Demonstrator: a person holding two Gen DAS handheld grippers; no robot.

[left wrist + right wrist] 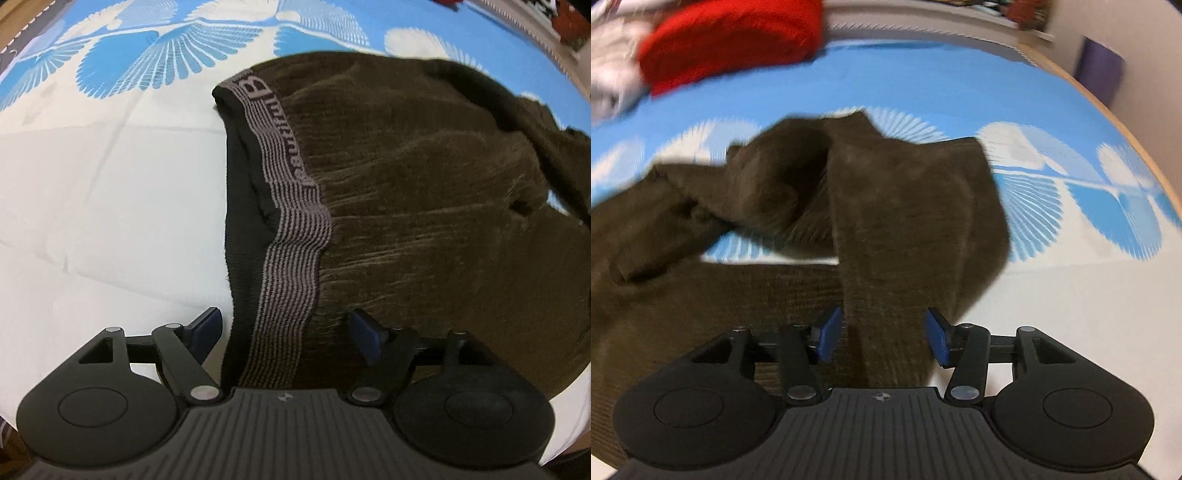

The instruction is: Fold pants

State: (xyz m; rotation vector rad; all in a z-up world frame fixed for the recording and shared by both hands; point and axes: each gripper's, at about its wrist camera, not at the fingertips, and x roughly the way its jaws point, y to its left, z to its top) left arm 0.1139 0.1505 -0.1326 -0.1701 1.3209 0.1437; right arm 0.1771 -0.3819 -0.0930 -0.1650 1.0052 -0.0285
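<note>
Both tools gape: left tool [286,332] astride the pants [424,221] waistband [291,229], right tool [882,338] astride a leg.

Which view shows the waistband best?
Left wrist: the striped waistband runs sharp down mid-frame, lettering visible. Right wrist shows only blurred brown pants legs, no waistband.

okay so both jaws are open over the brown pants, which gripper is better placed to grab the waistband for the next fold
Left. The striped waistband runs straight between the left gripper's open jaws. The right gripper straddles a strip of the pants with no waistband in its view, so I'd judge it worse placed.
</note>
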